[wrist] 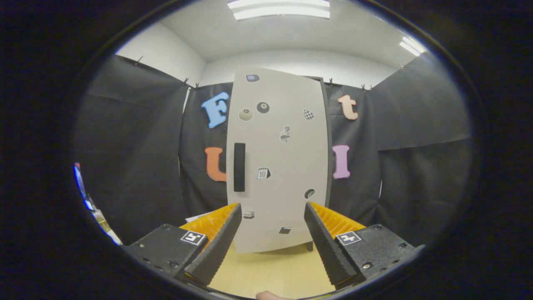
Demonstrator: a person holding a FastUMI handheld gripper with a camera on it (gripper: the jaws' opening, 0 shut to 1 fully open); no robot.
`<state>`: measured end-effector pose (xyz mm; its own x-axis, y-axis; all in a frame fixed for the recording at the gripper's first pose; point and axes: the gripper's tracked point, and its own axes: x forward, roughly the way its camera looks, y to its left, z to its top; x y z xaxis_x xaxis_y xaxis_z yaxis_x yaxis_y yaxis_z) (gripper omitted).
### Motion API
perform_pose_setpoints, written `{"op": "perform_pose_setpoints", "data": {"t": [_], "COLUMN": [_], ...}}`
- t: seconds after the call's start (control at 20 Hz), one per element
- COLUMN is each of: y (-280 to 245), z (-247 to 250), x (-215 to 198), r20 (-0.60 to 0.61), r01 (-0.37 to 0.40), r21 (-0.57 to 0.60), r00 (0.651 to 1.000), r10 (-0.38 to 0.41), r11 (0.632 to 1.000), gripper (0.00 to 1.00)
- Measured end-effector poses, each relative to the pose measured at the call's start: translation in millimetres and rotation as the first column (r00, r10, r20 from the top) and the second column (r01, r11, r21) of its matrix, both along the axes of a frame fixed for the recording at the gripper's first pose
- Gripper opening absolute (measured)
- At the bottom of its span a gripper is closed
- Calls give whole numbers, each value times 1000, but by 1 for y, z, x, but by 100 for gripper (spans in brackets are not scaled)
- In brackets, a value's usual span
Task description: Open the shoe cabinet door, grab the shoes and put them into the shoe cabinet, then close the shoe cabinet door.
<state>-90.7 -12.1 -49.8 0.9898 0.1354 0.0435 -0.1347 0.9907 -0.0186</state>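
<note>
A tall pale shoe cabinet stands straight ahead on a wooden floor, its door shut and flush. A black vertical handle sits near the door's left edge, and several small stickers dot the door. My gripper is open, its two fingers spread wide with nothing between them. The fingertips frame the lower part of the door, and the handle lies just above the left fingertip. The cabinet is still some way beyond the fingers.
Black cloth walls close in the booth on the left, right and behind the cabinet. A white sheet lies on the floor left of the cabinet. A fingertip of a person's hand shows below the gripper. Ceiling lights glow overhead.
</note>
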Motion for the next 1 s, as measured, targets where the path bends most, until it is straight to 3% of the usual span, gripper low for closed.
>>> {"op": "perform_pose_setpoints", "data": {"t": [0.2, 0.45, 0.65, 1.0], "y": [-9, -26, -10, -15], "z": [11, 39, 21, 16], "x": [-31, -57, -59, -56], "r20": [30, 138, 100, 87], "r01": [-32, 8, -50, -49], "r21": [40, 52, 13, 15], "r00": [999, 990, 994, 995], "r10": [31, -15, 49, 48], "r11": [999, 999, 999, 999], "gripper": [99, 99, 99, 99]}}
